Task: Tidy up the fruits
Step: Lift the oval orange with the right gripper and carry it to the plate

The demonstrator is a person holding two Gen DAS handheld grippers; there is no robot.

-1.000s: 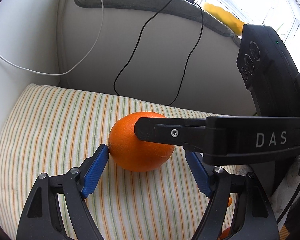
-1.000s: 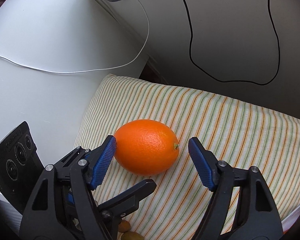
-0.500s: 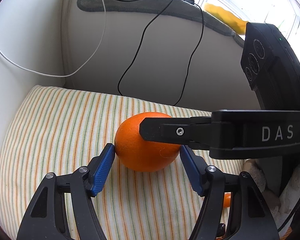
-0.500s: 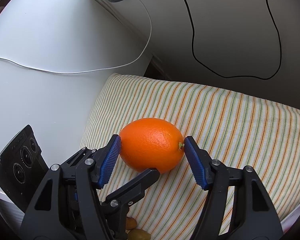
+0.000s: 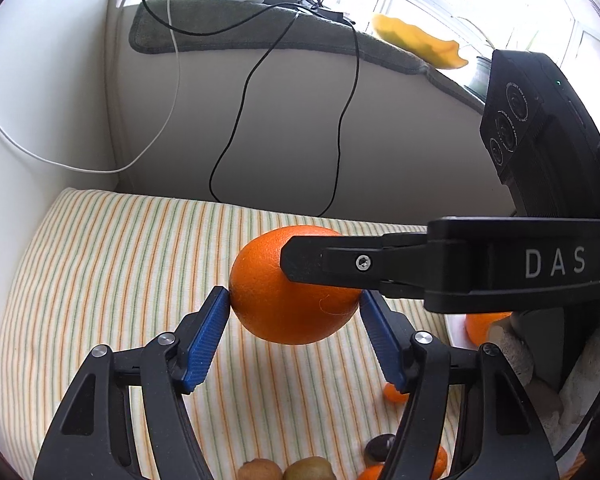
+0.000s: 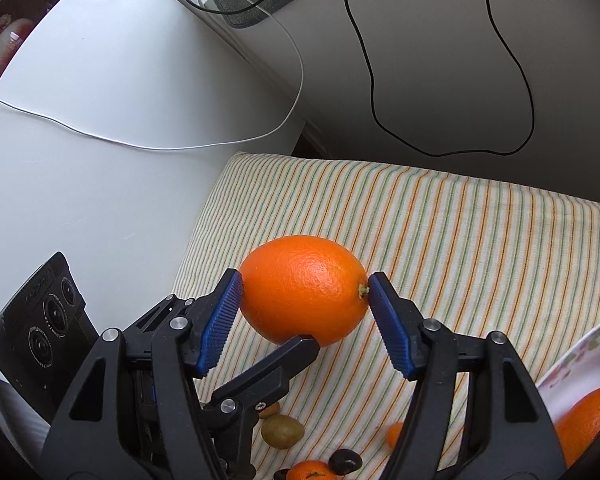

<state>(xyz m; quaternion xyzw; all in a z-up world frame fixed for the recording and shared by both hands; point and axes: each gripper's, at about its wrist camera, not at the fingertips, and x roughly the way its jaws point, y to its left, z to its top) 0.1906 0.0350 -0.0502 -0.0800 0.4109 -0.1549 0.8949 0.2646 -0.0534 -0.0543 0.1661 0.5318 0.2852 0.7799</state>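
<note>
A striped cloth [image 5: 100,264] in cream, orange and green covered the work surface, which butted against a pale wall [image 5: 284,136] and a white panel [image 6: 100,128] at the corner. A black cable [image 5: 236,128] and a white cable [image 5: 168,92] hung down the wall from a grey mat [image 5: 260,28] on the ledge above, where a yellow object [image 5: 416,42] lay by the bright window. Small fruits [image 6: 282,431] sat on the cloth near the bottom edge of both views, and a white bowl [image 6: 580,354] at the right held another orange fruit [image 6: 588,420].

The orange [image 5: 292,288] was off the cloth, gripped by both tools at once. The left gripper [image 5: 296,322] pinched it, blue pads touching its left and right sides. The right gripper [image 6: 305,308] held it the same way, one pad on the rounded end and the other at the stem end. Both sets of jaws had just been closing onto the orange. In the left view the right gripper's black finger crossed in front of the orange; in the right view a finger of the left gripper reached under it.
</note>
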